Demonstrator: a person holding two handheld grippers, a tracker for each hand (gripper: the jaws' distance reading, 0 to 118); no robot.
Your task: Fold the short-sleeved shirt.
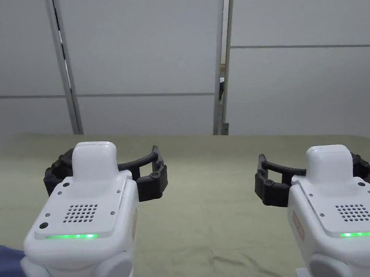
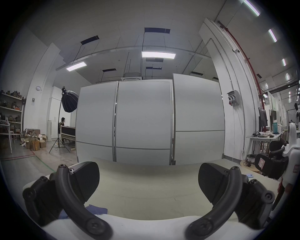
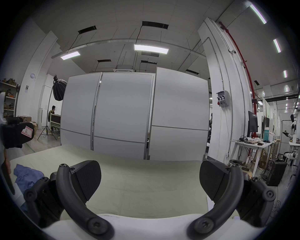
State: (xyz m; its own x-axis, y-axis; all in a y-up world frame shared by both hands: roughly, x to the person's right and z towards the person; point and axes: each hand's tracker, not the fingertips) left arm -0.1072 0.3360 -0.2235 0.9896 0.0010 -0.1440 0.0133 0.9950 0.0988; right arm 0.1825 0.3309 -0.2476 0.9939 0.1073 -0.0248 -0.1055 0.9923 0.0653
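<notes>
My left gripper (image 1: 102, 181) has a white body and black jaws, with a green light strip on its back and a patch of small dark holes. My right gripper (image 1: 318, 177) has the same colours: white body, black jaws, green strip. The table cover (image 1: 211, 208) is plain pale olive green, without any pattern. At the lower left of the head view the shirt (image 1: 5, 276) is plain blue. Behind the table the wall panels (image 1: 142, 47) are light grey with darker grey lines between them.
</notes>
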